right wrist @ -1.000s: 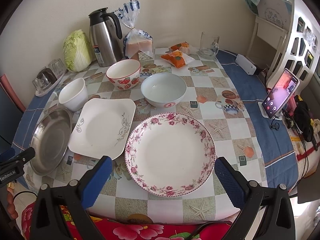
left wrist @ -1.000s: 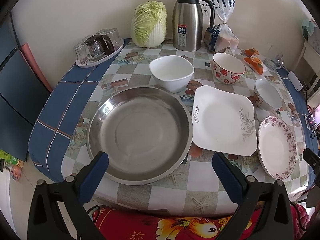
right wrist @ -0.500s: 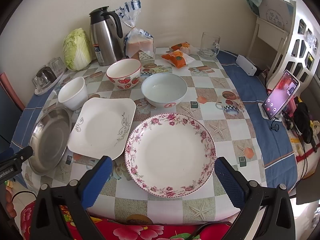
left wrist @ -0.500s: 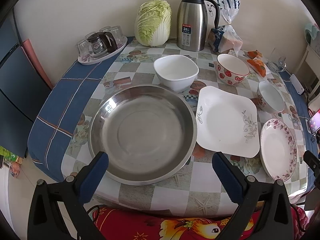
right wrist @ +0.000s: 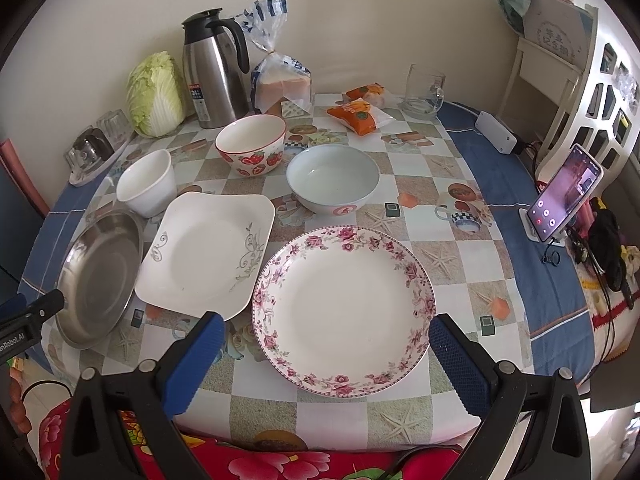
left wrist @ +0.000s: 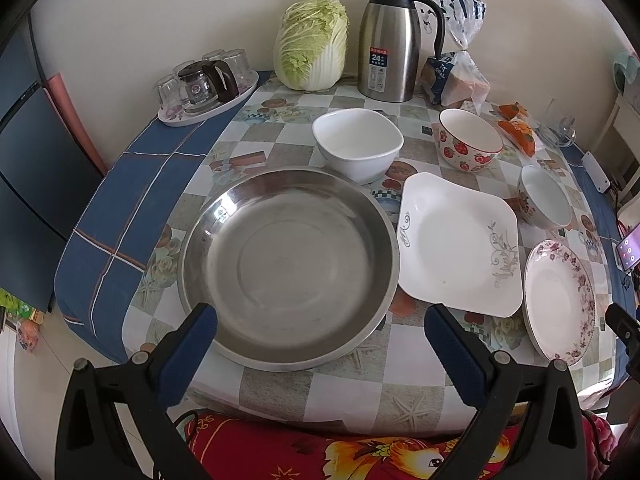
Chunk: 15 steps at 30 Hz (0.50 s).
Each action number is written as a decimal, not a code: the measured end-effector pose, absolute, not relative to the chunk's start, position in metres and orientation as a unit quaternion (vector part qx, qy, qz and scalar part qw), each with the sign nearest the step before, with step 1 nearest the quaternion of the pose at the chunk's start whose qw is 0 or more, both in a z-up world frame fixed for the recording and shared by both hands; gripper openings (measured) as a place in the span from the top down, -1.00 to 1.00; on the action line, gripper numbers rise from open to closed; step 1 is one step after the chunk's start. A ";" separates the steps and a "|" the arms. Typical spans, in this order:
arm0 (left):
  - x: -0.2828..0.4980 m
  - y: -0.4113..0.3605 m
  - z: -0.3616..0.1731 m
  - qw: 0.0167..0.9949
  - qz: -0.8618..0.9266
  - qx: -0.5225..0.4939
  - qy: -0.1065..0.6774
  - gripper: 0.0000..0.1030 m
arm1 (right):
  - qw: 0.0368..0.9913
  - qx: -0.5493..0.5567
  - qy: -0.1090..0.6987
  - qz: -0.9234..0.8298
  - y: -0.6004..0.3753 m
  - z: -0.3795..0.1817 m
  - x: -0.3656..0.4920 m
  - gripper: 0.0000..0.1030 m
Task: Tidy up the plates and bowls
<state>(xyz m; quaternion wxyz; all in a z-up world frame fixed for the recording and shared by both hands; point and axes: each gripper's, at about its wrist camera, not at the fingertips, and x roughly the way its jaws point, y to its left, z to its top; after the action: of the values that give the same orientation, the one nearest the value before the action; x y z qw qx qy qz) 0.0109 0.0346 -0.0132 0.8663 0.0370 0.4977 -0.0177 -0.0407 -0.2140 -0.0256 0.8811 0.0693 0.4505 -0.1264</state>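
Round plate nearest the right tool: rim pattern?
Pink floral border on white round plate, clearest in the right wrist view.

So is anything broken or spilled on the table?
No, nothing stands out. The steel pan, square plate, flowery plate and the three bowls all sit flat and look whole and empty. No spills show on the tablecloth. Both grippers are open and hold nothing.

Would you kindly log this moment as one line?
left hand-held gripper open over steel plate | right hand-held gripper open over floral plate | nothing stacked
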 end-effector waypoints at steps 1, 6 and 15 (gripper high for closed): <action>0.011 0.035 -0.014 0.866 -0.017 0.036 0.498 -1.00 | 0.881 0.067 0.451 -0.126 -0.213 -0.026 -0.039 -1.00; 0.013 0.040 -0.015 0.867 -0.014 0.031 0.498 -1.00 | 0.881 0.062 0.452 -0.123 -0.209 -0.026 -0.036 -1.00; 0.025 0.055 -0.023 0.864 -0.011 0.014 0.504 -1.00 | 0.880 0.055 0.459 -0.105 -0.198 -0.027 -0.018 -1.00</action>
<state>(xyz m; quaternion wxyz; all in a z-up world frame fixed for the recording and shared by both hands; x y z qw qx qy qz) 0.0246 0.0552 -0.0230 0.8636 0.0142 0.5038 -0.0106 -0.0178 -0.1981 -0.0272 0.8804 0.0550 0.4592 -0.1045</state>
